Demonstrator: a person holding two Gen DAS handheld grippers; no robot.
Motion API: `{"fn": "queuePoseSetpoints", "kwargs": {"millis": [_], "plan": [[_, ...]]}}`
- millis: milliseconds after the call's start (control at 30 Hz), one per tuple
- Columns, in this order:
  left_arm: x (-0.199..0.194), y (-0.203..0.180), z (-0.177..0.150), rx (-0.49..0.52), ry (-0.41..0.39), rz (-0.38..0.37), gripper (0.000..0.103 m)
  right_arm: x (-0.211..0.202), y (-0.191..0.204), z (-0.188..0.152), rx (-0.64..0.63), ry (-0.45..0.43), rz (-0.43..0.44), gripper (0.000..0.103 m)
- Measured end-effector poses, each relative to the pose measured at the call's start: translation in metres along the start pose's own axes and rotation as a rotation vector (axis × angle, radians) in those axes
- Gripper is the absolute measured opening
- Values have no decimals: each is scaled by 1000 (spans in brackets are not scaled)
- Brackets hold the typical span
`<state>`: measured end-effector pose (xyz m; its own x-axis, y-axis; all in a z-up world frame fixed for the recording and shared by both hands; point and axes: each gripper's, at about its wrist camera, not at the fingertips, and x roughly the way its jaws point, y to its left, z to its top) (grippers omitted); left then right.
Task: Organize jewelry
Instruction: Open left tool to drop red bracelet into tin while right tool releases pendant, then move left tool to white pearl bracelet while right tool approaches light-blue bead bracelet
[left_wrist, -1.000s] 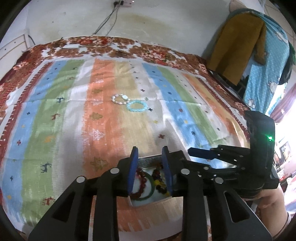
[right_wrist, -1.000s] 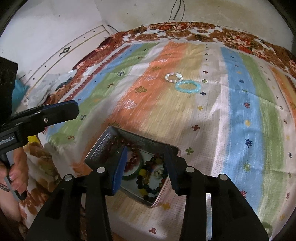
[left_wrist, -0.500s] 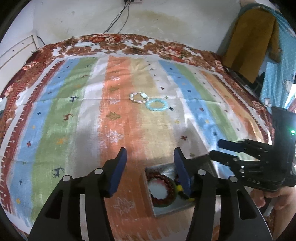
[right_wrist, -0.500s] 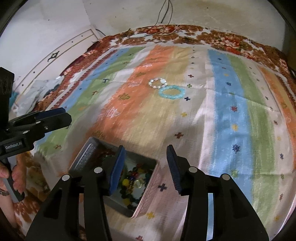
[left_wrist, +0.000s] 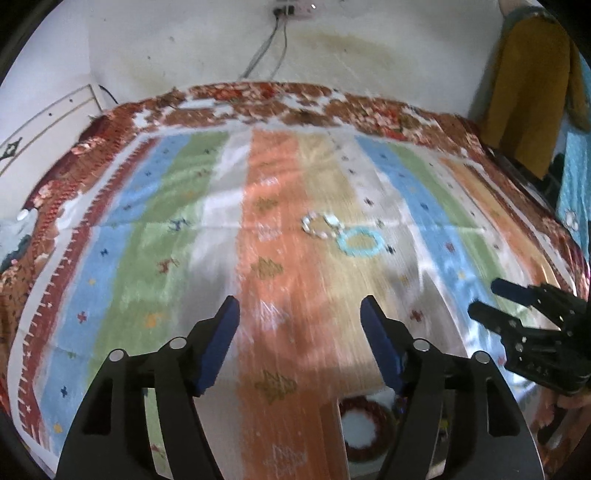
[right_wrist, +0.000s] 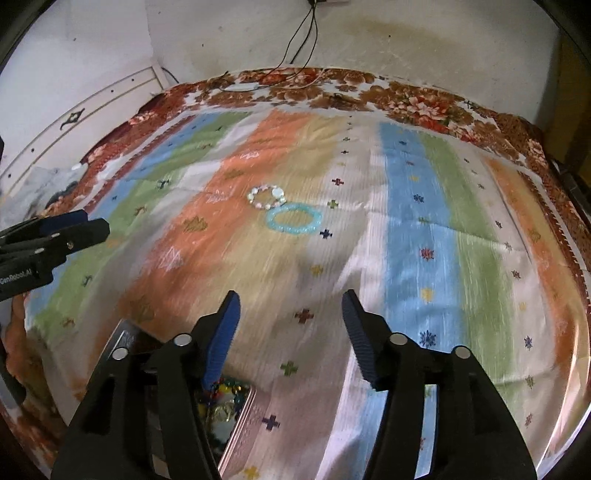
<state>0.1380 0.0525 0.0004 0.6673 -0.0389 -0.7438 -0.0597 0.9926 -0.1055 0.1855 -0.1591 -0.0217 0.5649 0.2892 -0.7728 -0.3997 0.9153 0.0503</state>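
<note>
A white bead bracelet (left_wrist: 320, 226) (right_wrist: 266, 197) and a turquoise bead bracelet (left_wrist: 360, 242) (right_wrist: 293, 218) lie side by side on the striped bedspread, well ahead of both grippers. A metal tin (right_wrist: 240, 417) holding several bead bracelets sits near the bed's front edge; a dark red bracelet (left_wrist: 364, 428) shows inside it. My left gripper (left_wrist: 300, 343) is open and empty above the cloth, the tin just below and right of it. My right gripper (right_wrist: 291, 332) is open and empty, the tin below its left finger.
The striped bedspread (right_wrist: 413, 229) covers the bed, with a floral border at the far side. A wall with hanging cables (right_wrist: 303, 33) stands behind. Clothes (left_wrist: 528, 85) hang at the right. A white headboard panel (right_wrist: 92, 107) is at the left.
Both grippers have lifted and pulled away from the tin, which has dropped toward the bottom of both views. The left jaws have opened wider. The two loose bracelets have not moved.
</note>
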Motion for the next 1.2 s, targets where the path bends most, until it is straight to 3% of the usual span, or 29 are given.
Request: {"fn": "queuePoseSetpoints", "kwargs": {"millis": [500, 933, 1200], "plan": [[47, 3, 25, 8, 37, 36, 88, 29, -8, 19, 2, 14, -30, 65], [83, 7, 43, 10, 58, 63, 94, 61, -22, 41, 48, 34, -36, 68], [102, 14, 54, -39, 61, 38, 95, 79, -28, 51, 69, 53, -34, 71]]}}
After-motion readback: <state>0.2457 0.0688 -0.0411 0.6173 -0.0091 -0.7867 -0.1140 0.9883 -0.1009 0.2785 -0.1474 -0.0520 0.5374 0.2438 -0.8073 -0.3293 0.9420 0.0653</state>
